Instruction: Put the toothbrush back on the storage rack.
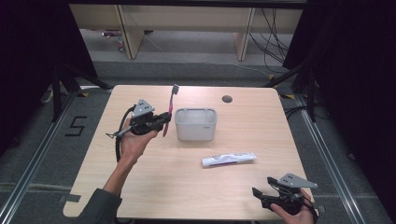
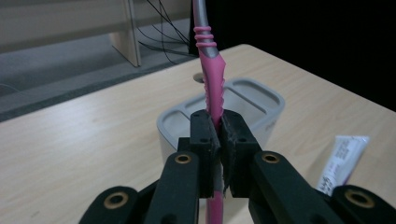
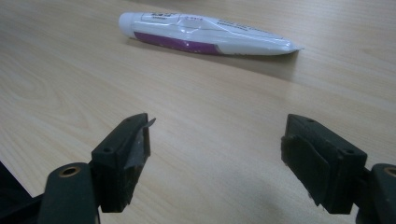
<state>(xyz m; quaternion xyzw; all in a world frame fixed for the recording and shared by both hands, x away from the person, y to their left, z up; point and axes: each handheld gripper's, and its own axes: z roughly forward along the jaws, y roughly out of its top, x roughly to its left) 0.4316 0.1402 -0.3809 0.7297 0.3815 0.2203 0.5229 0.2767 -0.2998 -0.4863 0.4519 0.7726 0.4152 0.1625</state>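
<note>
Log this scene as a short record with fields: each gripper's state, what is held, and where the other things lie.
left gripper: shut on the toothbrush, held upright above the table, just left of the holder
toothbrush: pink handle, grey neck, bristle head at top
right gripper: open, nothing between the jaws, at the table's near right edge
holder: grey rectangular tub, mid table, open top
toothpaste tube: white and purple, lying flat between holder and right gripper
table: light wood
</note>
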